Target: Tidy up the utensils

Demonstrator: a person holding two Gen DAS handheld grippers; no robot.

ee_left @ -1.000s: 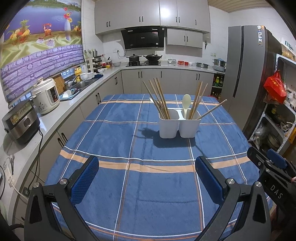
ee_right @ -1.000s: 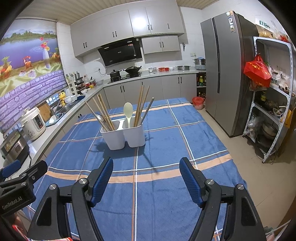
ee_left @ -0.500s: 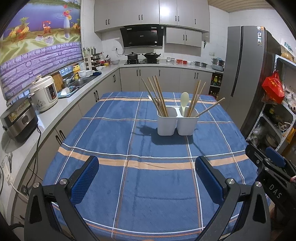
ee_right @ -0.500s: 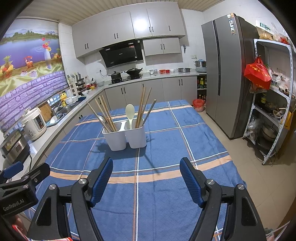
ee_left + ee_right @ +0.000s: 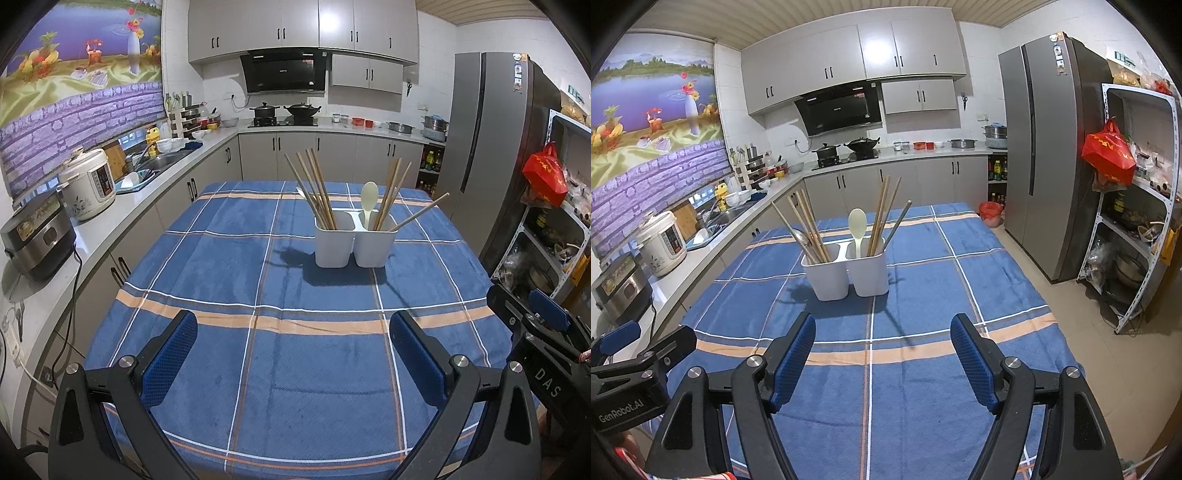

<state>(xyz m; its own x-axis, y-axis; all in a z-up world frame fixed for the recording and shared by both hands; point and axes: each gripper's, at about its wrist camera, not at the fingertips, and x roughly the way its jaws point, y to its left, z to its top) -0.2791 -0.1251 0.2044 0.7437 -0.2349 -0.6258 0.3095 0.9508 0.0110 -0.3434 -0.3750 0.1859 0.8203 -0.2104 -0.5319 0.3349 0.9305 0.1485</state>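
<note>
A white two-compartment utensil holder [image 5: 354, 242] [image 5: 849, 271] stands upright on the blue plaid tablecloth. Its left compartment holds several wooden chopsticks [image 5: 314, 188] [image 5: 809, 229] and a metal spoon. Its right compartment holds a pale spoon [image 5: 368, 197] [image 5: 857, 225], wooden chopsticks [image 5: 389, 194] and one stick leaning far right. My left gripper [image 5: 293, 354] is open and empty above the near part of the table. My right gripper [image 5: 884, 354] is open and empty, also well short of the holder. Each gripper shows at the edge of the other's view.
The table [image 5: 258, 369] fills the middle of a kitchen. A counter [image 5: 122, 206] with a rice cooker [image 5: 88, 188] and sink runs along the left. A grey fridge [image 5: 1056, 166] and a metal shelf [image 5: 1137, 206] stand at the right.
Both grippers have drawn back and risen slightly from the holder, which now looks a little farther away. Both stay open and empty.
</note>
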